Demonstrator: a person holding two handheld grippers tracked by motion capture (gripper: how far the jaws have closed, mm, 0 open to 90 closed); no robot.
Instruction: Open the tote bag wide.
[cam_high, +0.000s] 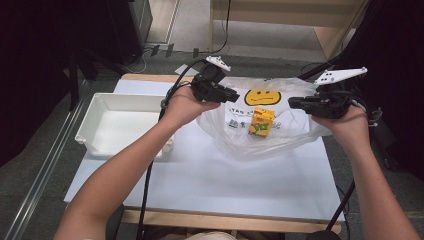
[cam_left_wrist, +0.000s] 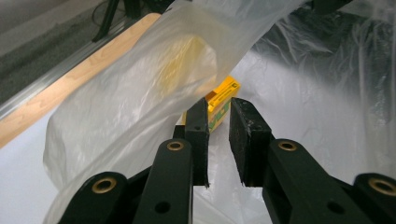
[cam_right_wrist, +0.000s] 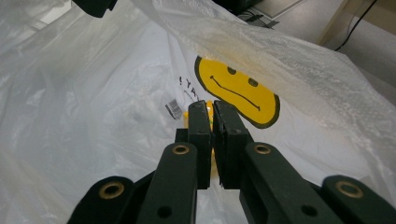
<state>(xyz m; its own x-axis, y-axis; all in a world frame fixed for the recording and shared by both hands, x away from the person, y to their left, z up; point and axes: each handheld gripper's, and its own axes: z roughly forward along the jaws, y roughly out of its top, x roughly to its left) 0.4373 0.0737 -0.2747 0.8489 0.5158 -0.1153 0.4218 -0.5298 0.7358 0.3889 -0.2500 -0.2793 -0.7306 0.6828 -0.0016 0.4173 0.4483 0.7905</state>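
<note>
Thin, slippery plastic bag (cam_high: 270, 127) at the table's far edge: right gripper (cam_high: 295, 103) clenches its rim; left gripper (cam_high: 234, 95) gapes slightly, grip indiscernible.

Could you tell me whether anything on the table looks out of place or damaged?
Nothing looks damaged or spilled. The plastic bag is crumpled and held open by both grippers, with the yellow box lying inside it. The white tray sits slightly askew, overhanging the table's left edge.
</note>
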